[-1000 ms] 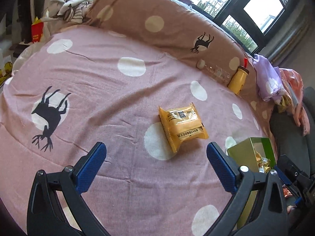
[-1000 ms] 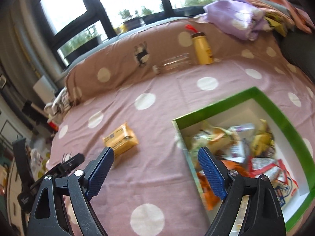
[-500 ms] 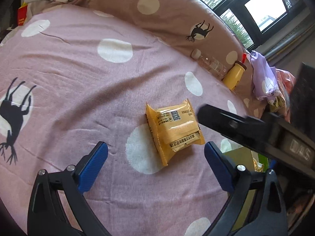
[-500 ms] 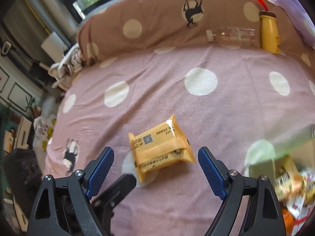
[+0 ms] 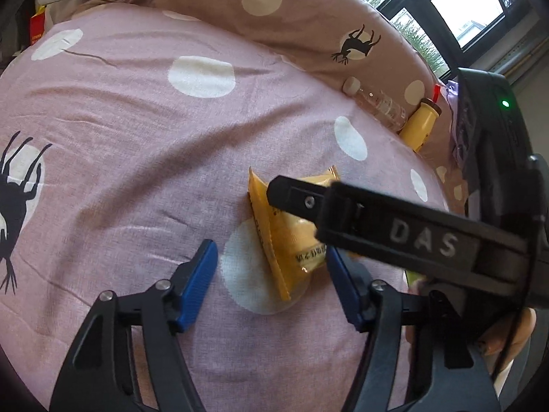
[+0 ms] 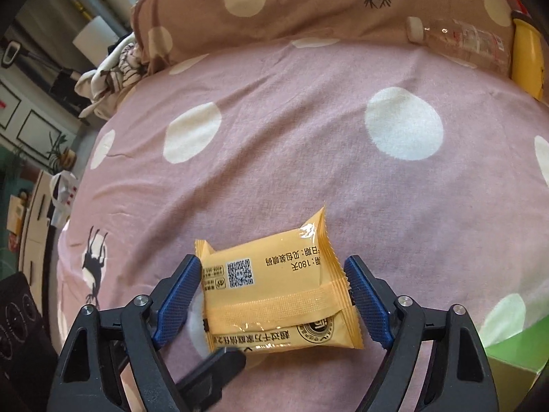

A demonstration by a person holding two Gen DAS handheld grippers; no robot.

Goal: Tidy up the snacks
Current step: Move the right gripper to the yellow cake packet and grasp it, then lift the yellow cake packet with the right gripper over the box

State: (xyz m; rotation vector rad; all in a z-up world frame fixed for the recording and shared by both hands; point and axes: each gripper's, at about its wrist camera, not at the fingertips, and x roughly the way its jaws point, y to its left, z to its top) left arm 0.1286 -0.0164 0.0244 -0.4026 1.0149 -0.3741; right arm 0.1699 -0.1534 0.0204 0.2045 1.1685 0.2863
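A yellow snack packet (image 6: 274, 295) lies printed side up on the pink spotted bedspread (image 6: 274, 130). My right gripper (image 6: 274, 295) straddles it from above. Its jaws are closing, and the blue pads (image 6: 182, 292) stand right at the packet's two crimped ends without squeezing it. In the left wrist view the same packet (image 5: 288, 240) lies just ahead of my left gripper (image 5: 272, 279), partly between its tips. Those jaws are closing too, and the left pad is still clear of the wrapper. The right gripper's black finger arm (image 5: 394, 230) crosses over the packet there and hides its right half.
A corner of the green snack box (image 6: 514, 353) shows at the lower right. A clear bottle (image 6: 463, 39) and a yellow bottle (image 6: 526, 58) lie against the brown spotted bolster (image 6: 308, 0). Crumpled clothes (image 6: 116, 65) sit at the bed's far left. A hand (image 5: 507, 336) holds the right gripper.
The right gripper swung from over the green box to the yellow packet and came down around it. The left gripper edged closer to the packet and its jaws narrowed by about half.
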